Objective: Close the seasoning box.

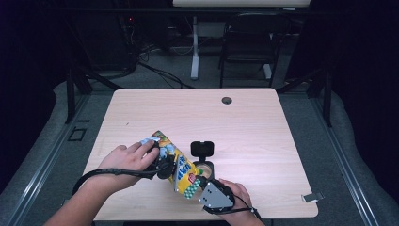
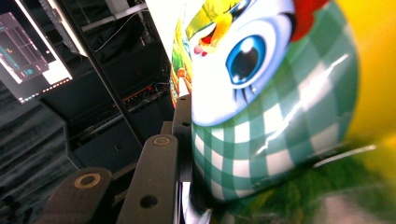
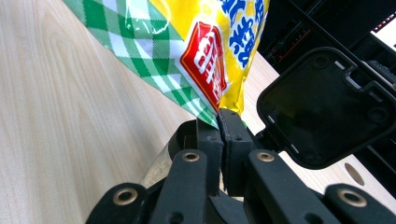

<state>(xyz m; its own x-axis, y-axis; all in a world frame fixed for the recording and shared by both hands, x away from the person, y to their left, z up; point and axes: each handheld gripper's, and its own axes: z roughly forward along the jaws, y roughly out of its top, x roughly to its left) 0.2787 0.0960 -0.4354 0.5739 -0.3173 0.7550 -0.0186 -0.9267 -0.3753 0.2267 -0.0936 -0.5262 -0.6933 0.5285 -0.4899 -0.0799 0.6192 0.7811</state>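
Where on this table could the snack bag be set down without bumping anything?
Bare wood lies across the far half around the cable hole, and along the right side of the table. It is crowded near the front, where both grippers hold the snack bag beside the open black container.

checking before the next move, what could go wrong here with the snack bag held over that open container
The right gripper pinches only a corner of the snack bag, so it could slip or tear. The bag hangs tilted over the open container, whose hinged lid stands up beside it: contents may spill onto the table.
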